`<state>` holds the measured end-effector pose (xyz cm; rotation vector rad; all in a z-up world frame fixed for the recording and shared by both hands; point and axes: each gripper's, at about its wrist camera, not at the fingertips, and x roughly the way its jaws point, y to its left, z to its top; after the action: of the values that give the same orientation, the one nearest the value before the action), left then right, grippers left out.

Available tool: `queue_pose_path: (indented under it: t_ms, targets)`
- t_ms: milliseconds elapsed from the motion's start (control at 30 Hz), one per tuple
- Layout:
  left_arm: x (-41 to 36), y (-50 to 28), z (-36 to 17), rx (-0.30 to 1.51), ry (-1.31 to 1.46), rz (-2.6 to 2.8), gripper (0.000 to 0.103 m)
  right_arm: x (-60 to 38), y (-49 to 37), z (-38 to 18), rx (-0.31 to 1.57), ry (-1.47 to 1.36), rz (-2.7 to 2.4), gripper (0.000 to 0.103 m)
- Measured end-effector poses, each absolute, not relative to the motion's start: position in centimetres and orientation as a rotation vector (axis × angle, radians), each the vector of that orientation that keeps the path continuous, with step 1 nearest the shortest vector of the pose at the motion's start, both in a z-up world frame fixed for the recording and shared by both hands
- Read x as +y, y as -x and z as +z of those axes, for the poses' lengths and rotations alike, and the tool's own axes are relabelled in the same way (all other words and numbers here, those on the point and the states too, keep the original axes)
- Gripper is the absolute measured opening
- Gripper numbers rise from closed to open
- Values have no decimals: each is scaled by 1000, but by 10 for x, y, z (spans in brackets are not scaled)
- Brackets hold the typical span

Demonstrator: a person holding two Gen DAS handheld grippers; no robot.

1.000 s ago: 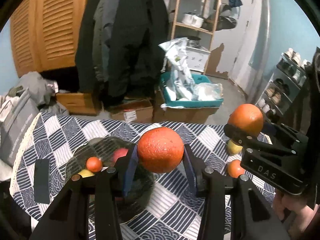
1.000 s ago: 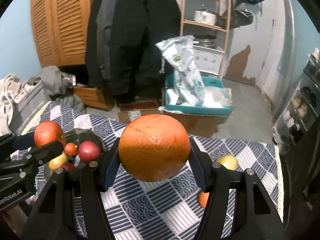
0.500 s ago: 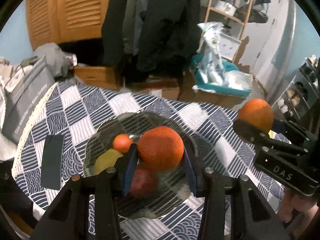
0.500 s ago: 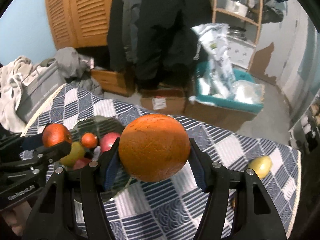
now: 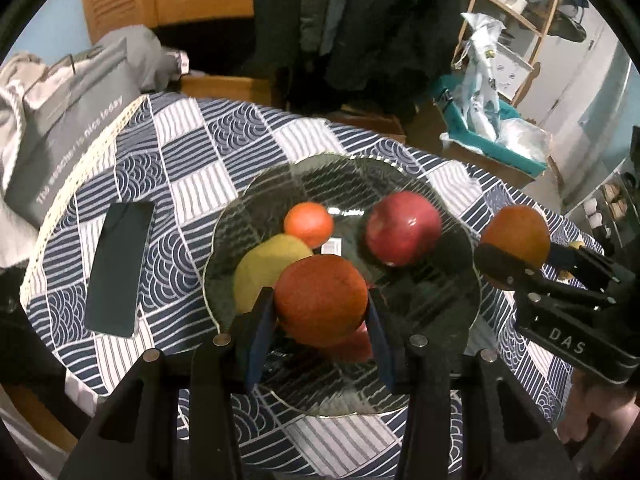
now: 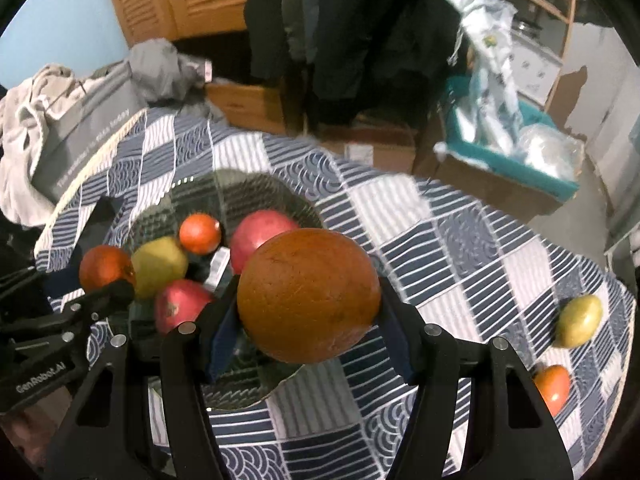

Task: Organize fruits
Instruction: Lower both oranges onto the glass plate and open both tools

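Your left gripper (image 5: 321,316) and right gripper (image 6: 308,316) each clamp an orange above the glass plate (image 5: 424,184), which holds four fruits. Two fruits (image 6: 579,321) remain on the tablecloth (image 6: 460,240); neither orange is released.

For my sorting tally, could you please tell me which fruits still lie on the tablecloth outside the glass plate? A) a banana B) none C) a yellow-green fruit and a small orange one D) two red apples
C: the right wrist view shows a yellow-green fruit and a small orange one on the tablecloth, away from the glass plate.
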<state>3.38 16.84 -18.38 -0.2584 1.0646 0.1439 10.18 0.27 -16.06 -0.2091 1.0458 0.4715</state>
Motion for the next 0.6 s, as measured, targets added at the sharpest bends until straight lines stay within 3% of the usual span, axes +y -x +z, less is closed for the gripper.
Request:
queue_pose_path:
  t_ms: [467, 600]
  targets:
    - [176, -32, -212, 1154, 276, 170, 46, 22, -94, -183, 1109, 260, 517, 63]
    - [169, -32, -212, 1163, 220, 182, 53, 23, -94, -185, 1127, 258, 520, 64]
